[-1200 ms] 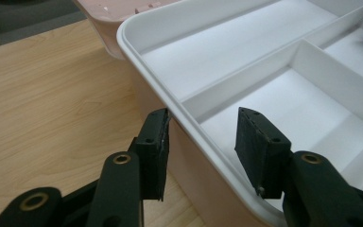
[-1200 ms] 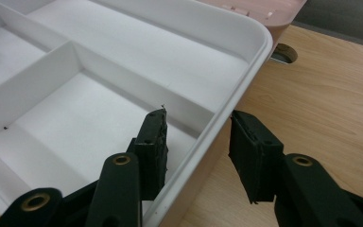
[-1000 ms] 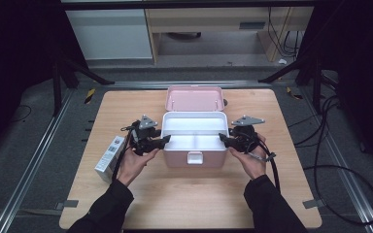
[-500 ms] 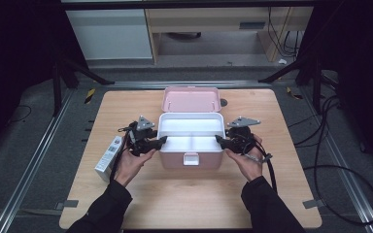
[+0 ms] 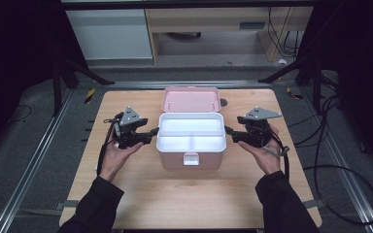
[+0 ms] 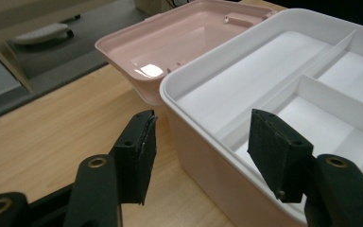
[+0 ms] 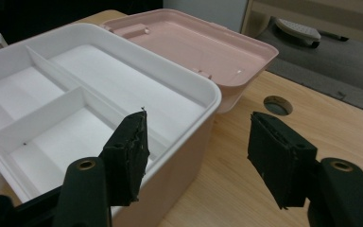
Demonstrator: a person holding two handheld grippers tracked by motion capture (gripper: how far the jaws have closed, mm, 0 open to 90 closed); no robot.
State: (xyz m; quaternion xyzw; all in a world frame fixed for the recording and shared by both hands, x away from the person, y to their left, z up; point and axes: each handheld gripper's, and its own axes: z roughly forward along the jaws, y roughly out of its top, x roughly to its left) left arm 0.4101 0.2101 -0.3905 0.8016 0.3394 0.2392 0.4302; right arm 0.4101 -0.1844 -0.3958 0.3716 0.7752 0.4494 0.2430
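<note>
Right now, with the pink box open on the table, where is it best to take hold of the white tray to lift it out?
Probably by the two short end rims of the white tray, one hand-held gripper from each side. The rim overhangs the pink box, so a jaw can go under and over it. The left gripper and right gripper already stand open there.

Pale pink box (image 5: 191, 158) with white tray (image 5: 191, 132), pink lid (image 5: 192, 99), light wooden table (image 5: 189, 194), black claws.
</note>
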